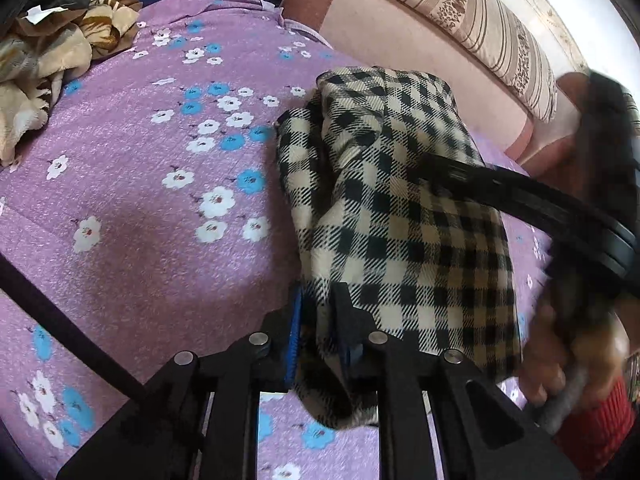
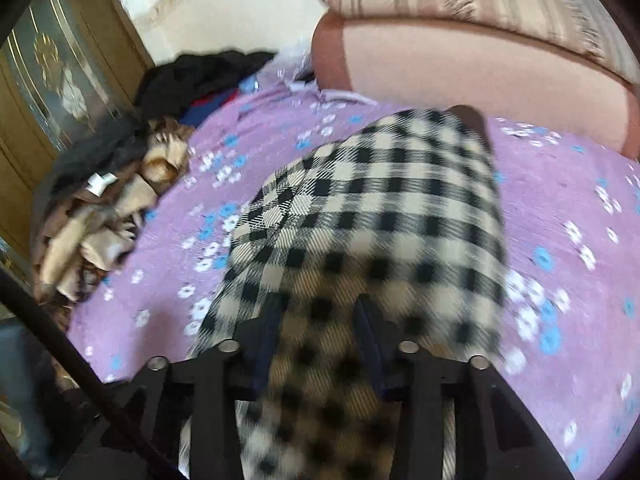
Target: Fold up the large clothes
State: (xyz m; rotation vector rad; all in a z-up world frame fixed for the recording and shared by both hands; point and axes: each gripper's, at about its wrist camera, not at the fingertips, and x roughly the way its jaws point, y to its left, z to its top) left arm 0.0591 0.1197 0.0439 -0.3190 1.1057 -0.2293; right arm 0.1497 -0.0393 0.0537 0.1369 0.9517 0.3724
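Both black two-finger grippers, left gripper (image 1: 320, 332) and right gripper (image 2: 316, 332), are clamped on near edges of the cream-and-black checked woven garment (image 1: 400, 208), part-folded on the purple floral bedsheet (image 1: 140, 200) near the pink sofa cushion (image 1: 392, 40), likely to carry the next fold over

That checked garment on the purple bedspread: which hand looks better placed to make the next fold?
Probably the left. The left gripper pinches an edge of the checked garment, sharply seen. The right gripper also has cloth between its fingers, but its view is motion-blurred.
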